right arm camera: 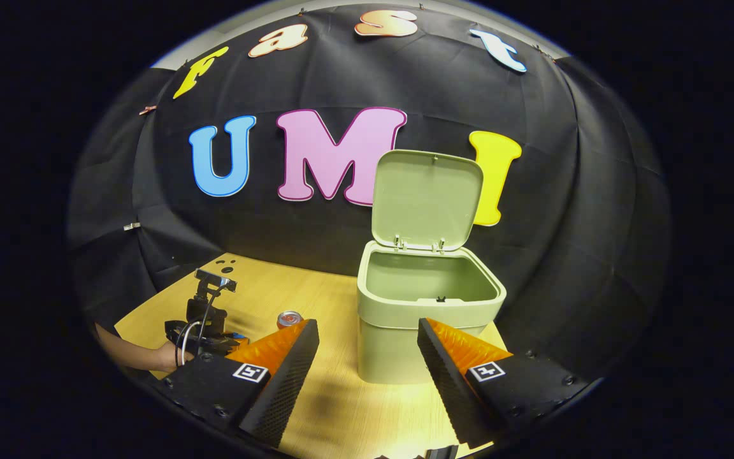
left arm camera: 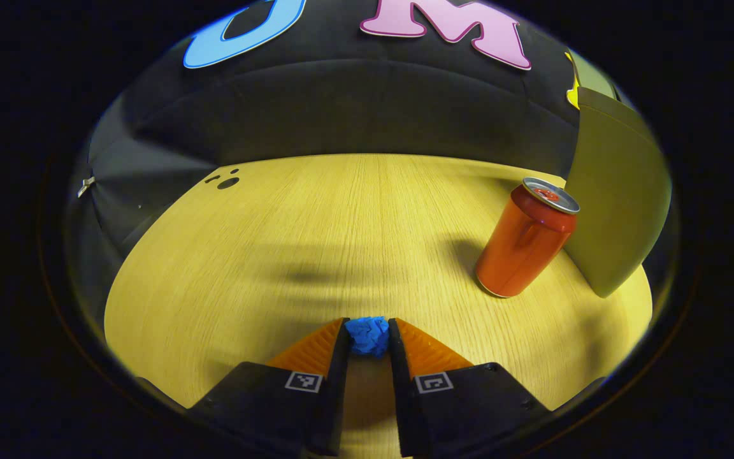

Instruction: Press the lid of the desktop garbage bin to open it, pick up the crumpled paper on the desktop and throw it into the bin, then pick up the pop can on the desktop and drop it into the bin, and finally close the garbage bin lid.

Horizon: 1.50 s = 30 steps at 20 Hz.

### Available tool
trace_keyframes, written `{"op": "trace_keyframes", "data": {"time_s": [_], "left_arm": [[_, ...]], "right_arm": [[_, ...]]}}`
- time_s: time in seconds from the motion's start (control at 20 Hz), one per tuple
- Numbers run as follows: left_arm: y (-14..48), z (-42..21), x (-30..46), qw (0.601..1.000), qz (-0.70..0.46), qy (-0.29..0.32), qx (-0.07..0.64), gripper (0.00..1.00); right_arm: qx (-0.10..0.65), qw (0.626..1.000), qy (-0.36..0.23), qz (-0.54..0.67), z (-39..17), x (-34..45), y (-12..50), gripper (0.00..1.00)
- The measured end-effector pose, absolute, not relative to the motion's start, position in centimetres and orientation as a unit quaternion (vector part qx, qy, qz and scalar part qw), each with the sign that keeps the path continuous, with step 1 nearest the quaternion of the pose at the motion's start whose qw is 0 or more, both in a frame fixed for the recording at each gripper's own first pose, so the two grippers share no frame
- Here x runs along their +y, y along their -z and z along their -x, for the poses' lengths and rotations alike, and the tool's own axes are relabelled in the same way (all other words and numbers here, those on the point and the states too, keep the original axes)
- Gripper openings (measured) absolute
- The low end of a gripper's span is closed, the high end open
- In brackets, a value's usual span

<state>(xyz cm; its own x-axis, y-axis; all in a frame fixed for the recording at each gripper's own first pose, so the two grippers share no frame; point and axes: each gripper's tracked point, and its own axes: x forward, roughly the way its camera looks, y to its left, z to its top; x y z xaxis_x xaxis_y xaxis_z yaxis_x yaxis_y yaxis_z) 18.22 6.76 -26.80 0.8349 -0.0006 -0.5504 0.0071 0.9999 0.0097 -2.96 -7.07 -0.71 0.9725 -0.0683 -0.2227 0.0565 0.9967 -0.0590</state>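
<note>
A blue crumpled paper sits pinched between both fingers of my left gripper, low over the wooden table. An orange pop can stands upright to its right, close to the pale green bin wall. In the right gripper view the green bin stands on the table with its lid raised upright and its inside bare. My right gripper hovers open in front of the bin with nothing between its fingers. The left gripper and the hand holding it appear at the far left, with the can top beside them.
The black cloth wall closes the table's back and sides. A few dark holes mark the tabletop at its far left corner. Open wood lies between the can and the left edge.
</note>
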Motion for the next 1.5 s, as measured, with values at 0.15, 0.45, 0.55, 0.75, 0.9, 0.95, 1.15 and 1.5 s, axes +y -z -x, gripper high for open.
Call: {"op": "trace_keyframes", "data": {"time_s": [0.15, 0.45, 0.55, 0.75, 0.9, 0.95, 1.15, 1.5], "left_arm": [[25.3, -17.5, 7.0, 0.962, 0.000, 0.006, 0.272, 0.34], [20.1, -14.3, 6.9, 0.973, -0.018, 0.025, 0.228, 0.35], [17.3, -13.2, 6.3, 0.978, -0.021, 0.037, 0.204, 0.35], [12.0, -11.4, 4.9, 0.983, -0.024, 0.058, 0.174, 0.35], [8.0, -10.7, 1.8, 0.986, -0.014, 0.071, 0.152, 0.35], [6.7, -10.5, 0.7, 0.986, -0.012, 0.076, 0.146, 0.35], [1.0, -11.0, -4.8, 0.988, -0.006, 0.117, 0.105, 0.37], [-6.6, -13.2, -16.9, 0.976, -0.020, 0.212, 0.043, 0.35]], "right_arm": [[0.110, 0.993, 0.042, 0.032, 4.9, -6.7, 0.4, 0.98], [0.105, 0.992, 0.057, 0.033, 8.6, -6.3, 0.2, 0.98], [0.099, 0.993, 0.062, 0.034, 9.3, -6.8, 0.2, 0.98], [0.092, 0.993, 0.076, 0.019, 9.6, -8.5, 0.5, 0.98], [0.087, 0.992, 0.086, 0.004, 9.4, -10.3, 0.9, 0.98], [0.088, 0.992, 0.087, -0.001, 9.3, -11.0, 1.0, 0.98], [0.087, 0.992, 0.091, -0.008, 9.6, -13.5, 1.4, 0.98], [0.099, 0.989, 0.106, -0.024, 10.0, -17.8, 2.8, 0.98]]}}
